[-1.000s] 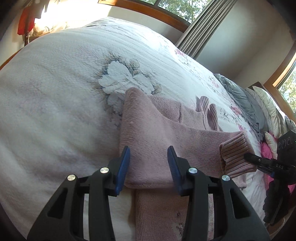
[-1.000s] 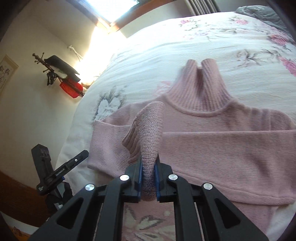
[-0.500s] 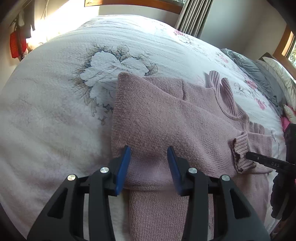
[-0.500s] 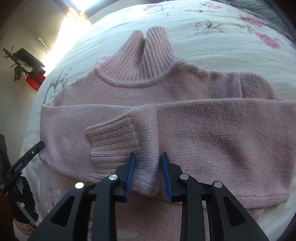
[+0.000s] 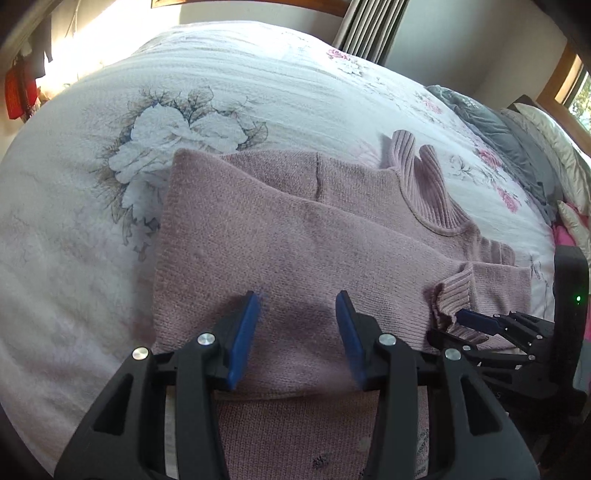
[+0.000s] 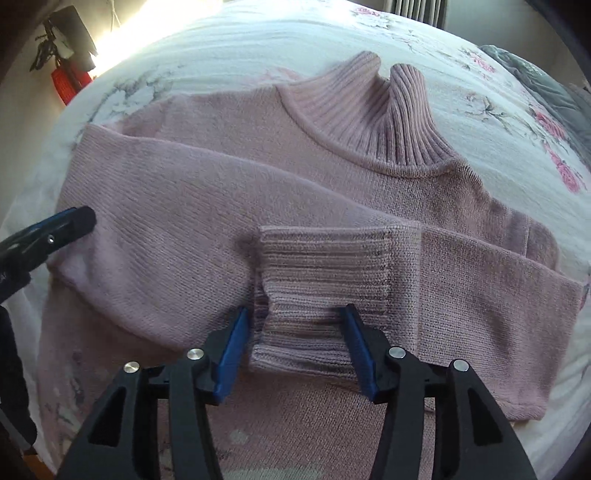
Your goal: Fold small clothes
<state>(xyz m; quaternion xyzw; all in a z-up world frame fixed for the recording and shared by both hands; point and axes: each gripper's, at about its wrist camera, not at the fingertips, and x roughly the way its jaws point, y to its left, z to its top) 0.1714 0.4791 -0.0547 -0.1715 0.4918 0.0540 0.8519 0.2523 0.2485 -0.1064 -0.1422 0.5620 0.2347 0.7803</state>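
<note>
Pink sweater (image 6: 207,206) lies flat on the bed (image 6: 258,40), on a white bedspread with flower print, ribbed turtleneck collar (image 6: 384,122) pointing away from the cameras. Both sleeves are folded across the chest; ribbed cuff (image 6: 325,273) of one sleeve lies on top, near the middle of the sweater. Right gripper (image 6: 293,325) sits low over that cuff, fingers apart, one blue finger (image 6: 231,350) at each side of the cuff, nothing clamped. Left gripper (image 5: 297,321) is over the folded sleeve at the sweater's other side, fingers also wide apart and empty; cannot tell if the tips touch the knit. Each gripper shows in the other's view: the right one at the cuff at the right edge of the left wrist view, the left one as a dark tip at the left edge of the right wrist view. Around: grey blanket (image 5: 491,125) and pale pillows (image 5: 546,133) bunched at the far right side of the bed, something bright pink beside them, grey curtain (image 5: 369,29) at the wall, red item (image 6: 68,85) hanging on the wall at left. Nothing lies on the sweater itself.
</note>
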